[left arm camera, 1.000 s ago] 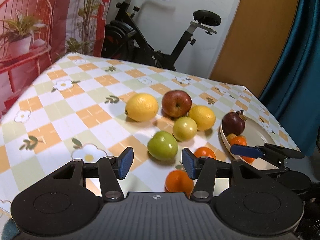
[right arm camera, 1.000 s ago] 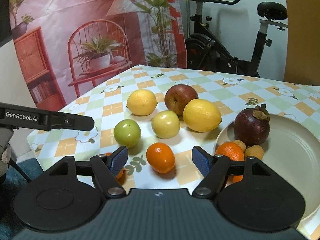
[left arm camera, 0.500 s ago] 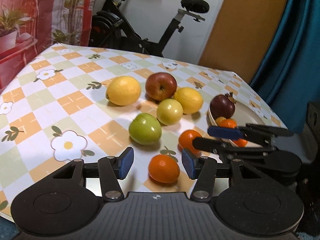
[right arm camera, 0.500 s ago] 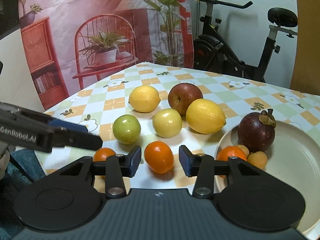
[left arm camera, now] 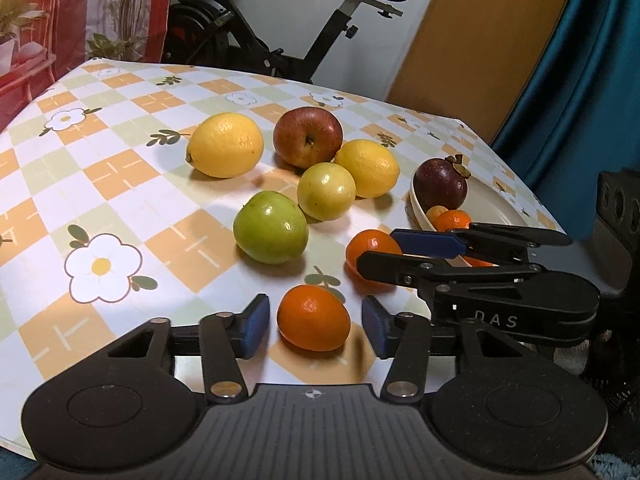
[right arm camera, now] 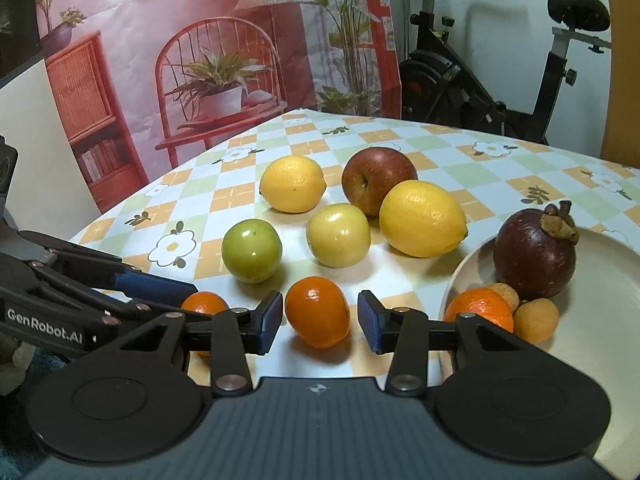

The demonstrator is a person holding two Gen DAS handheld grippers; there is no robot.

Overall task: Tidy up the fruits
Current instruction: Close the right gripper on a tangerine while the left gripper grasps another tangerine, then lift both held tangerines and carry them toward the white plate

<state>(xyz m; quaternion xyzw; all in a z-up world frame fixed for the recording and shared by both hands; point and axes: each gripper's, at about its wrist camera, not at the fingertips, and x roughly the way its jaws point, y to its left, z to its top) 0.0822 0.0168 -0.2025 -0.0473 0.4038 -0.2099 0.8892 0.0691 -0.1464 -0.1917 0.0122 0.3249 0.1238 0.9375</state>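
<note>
Two loose oranges lie near the table's front edge. My left gripper (left arm camera: 314,326) is open around one orange (left arm camera: 313,323), pads apart from it. My right gripper (right arm camera: 318,322) is open around the other orange (right arm camera: 318,312), which also shows in the left wrist view (left arm camera: 372,248). A cream plate (right arm camera: 600,320) at the right holds a purple mangosteen (right arm camera: 534,254), an orange (right arm camera: 480,308) and small yellow fruits (right arm camera: 536,320). A green apple (right arm camera: 252,250), a yellow apple (right arm camera: 338,234), two lemons (right arm camera: 422,218) (right arm camera: 293,184) and a red apple (right arm camera: 378,180) sit on the checked tablecloth.
The left gripper's body (right arm camera: 80,296) lies close to the left of my right gripper. An exercise bike (left arm camera: 288,40) stands behind the table. A printed backdrop (right arm camera: 180,60) hangs at the back left. A blue curtain (left arm camera: 580,60) hangs at the right.
Both grippers have moved forward and down, each coming to straddle an orange. The right gripper's jaws have narrowed from a wider opening.
</note>
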